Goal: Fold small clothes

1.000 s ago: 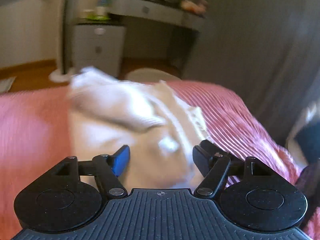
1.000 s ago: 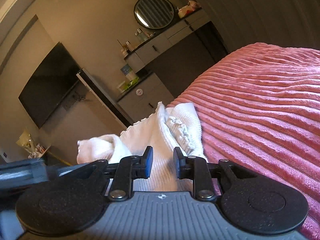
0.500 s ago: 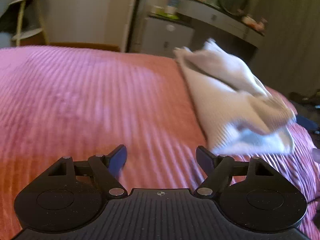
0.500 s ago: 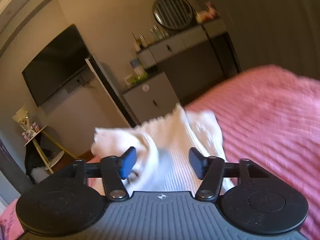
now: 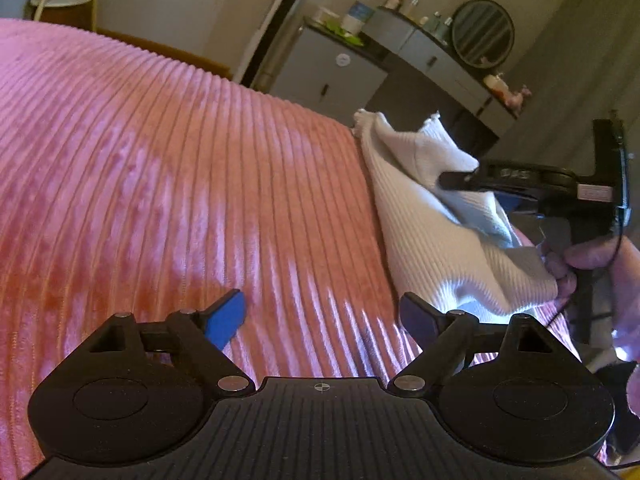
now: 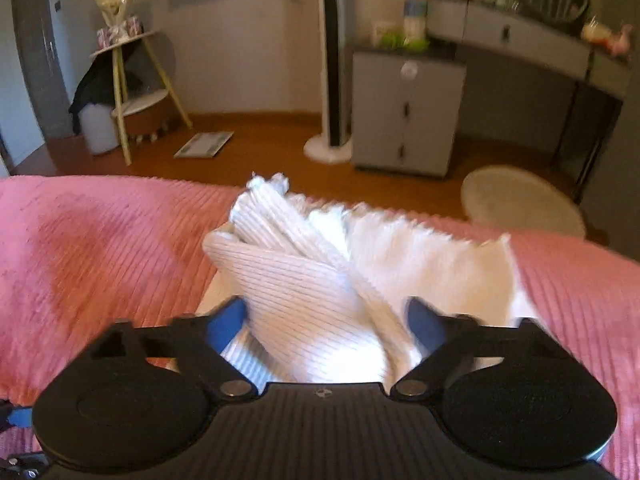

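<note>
A small white ribbed knit garment (image 5: pixel 432 224) lies bunched on the pink ribbed bedspread (image 5: pixel 160 184). My left gripper (image 5: pixel 322 316) is open and empty, low over the bedspread to the left of the garment. The right gripper shows in the left wrist view (image 5: pixel 456 178), its fingers over the garment's top fold. In the right wrist view my right gripper (image 6: pixel 326 322) is open with the folded garment (image 6: pixel 320 276) lying between its fingers, its sleeve folded across the top.
Beyond the bed's far edge are a wooden floor (image 6: pixel 260 152), a grey cabinet (image 6: pixel 408 116), a grey desk with a round mirror (image 5: pixel 482 32), a fan stand (image 6: pixel 330 148), a round rug (image 6: pixel 520 200) and a small wooden shelf (image 6: pixel 132 92).
My left gripper has swung away from the garment to the bare bedspread on its left. My right gripper has opened from nearly shut and now straddles the garment.
</note>
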Action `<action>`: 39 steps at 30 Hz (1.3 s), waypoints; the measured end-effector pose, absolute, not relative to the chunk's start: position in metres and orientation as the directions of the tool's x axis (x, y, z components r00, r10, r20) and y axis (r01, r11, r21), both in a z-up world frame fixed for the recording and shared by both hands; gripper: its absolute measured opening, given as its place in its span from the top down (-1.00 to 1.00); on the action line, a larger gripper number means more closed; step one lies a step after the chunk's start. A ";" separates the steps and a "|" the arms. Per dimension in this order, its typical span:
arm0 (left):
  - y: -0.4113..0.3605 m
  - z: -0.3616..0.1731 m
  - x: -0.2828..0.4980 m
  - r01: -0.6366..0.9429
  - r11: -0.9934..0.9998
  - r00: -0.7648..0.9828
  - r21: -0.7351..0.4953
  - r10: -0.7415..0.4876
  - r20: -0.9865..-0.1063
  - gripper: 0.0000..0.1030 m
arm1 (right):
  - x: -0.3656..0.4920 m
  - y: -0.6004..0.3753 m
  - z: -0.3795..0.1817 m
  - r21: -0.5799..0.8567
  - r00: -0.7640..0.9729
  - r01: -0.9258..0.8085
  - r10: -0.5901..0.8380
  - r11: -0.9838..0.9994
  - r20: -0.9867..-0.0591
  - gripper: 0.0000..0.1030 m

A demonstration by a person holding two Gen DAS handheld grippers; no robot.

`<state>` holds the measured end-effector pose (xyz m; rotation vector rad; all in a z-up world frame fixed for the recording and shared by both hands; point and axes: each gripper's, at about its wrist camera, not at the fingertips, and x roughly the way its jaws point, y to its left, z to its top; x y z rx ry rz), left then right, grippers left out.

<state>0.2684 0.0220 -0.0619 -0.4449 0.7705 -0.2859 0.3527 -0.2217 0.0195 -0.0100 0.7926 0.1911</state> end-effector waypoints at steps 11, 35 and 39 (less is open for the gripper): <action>0.010 -0.063 0.262 0.101 0.894 0.702 -0.436 -0.374 -0.606 -0.78 | 0.320 -0.263 0.017 -0.068 0.812 0.125 -0.141 0.990 -0.566 0.46; -0.001 -0.063 0.262 0.113 0.905 0.712 -0.411 -0.362 -0.602 -0.85 | 0.238 -0.309 -0.033 0.653 0.781 0.245 0.253 0.717 -0.571 -0.17; -0.004 -0.064 0.261 0.127 0.910 0.714 -0.395 -0.360 -0.601 -0.86 | 0.254 -0.300 -0.023 0.590 0.763 0.227 0.236 0.775 -0.602 0.53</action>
